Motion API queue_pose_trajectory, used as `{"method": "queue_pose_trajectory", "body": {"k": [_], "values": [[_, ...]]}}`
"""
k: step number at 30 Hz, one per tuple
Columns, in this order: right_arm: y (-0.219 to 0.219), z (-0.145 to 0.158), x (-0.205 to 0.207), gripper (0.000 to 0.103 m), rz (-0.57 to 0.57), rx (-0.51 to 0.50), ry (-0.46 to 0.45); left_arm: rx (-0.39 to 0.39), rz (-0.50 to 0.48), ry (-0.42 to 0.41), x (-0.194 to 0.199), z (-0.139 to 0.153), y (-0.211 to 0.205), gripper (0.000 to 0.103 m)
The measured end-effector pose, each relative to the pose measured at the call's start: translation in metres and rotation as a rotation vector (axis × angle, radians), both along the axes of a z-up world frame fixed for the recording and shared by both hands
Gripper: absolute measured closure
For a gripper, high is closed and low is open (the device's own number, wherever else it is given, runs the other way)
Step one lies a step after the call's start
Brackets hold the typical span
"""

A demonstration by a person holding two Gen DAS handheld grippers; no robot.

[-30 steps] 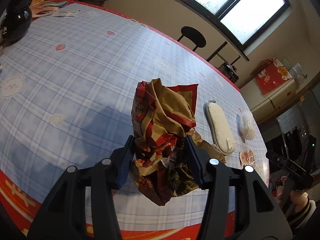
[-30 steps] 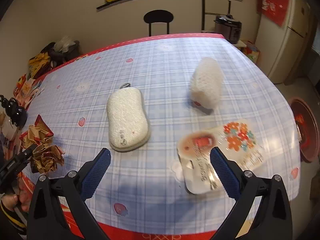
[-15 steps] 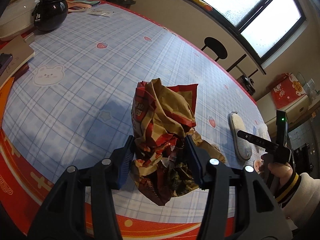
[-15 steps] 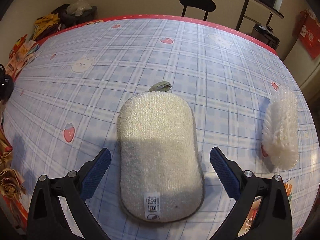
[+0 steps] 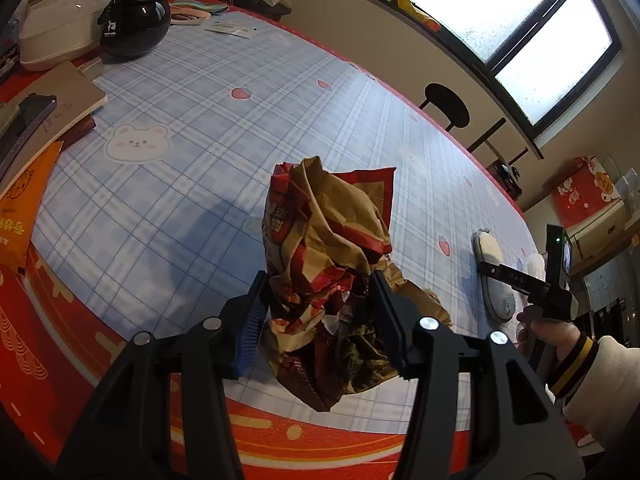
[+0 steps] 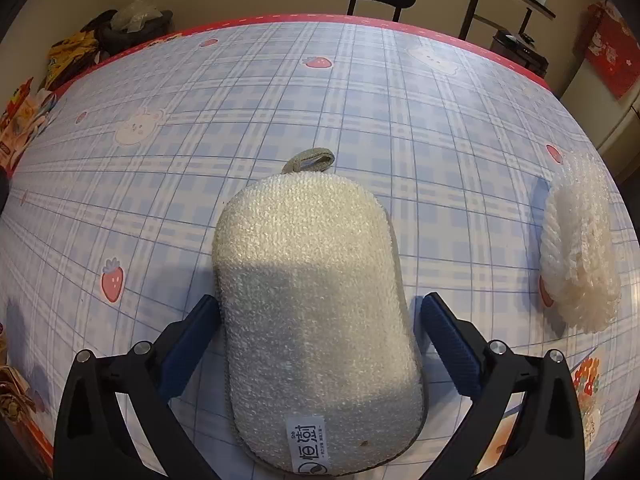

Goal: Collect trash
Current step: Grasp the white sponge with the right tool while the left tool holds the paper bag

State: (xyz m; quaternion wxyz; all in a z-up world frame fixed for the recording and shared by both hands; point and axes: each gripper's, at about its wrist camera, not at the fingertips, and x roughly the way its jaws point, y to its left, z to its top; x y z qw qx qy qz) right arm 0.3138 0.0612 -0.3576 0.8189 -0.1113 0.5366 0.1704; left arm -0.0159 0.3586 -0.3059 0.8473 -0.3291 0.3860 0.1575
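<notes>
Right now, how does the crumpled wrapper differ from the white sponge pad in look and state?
The crumpled wrapper is brown and red, wrinkled and irregular; the white sponge pad is pale, smooth-edged and oval.
The wrapper is clamped in the left tongs; the pad lies flat on the table between the open right tongs, ungripped.
The pad has a hanging loop and label; the wrapper has none.

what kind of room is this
Most likely a home dining room or kitchen corner: a round table under a plaid strawberry-and-bear cloth, a black stool by the window, and a scrubbing sponge lying out.
</notes>
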Motion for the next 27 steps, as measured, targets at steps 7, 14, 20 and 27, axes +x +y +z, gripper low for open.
{"method": "queue_pose_trajectory", "body": {"k": [7, 14, 20, 27], "values": [[0.009, 0.004, -0.008, 0.016, 0.055, -0.010, 0.039, -0.006, -0.005, -0.017, -0.004, 0.003, -0.005, 0.051], [0.003, 0.027, -0.044, 0.017, 0.102, 0.087, 0.011, 0.009, -0.023, -0.028, -0.005, 0.010, -0.017, 0.051], [-0.018, 0.054, -0.078, 0.017, 0.139, 0.144, -0.058, 0.024, -0.059, -0.049, 0.007, 0.023, -0.040, 0.051], [-0.088, 0.091, -0.097, 0.017, 0.118, 0.198, -0.150, 0.041, -0.124, -0.077, 0.031, 0.041, -0.086, 0.051]]}}
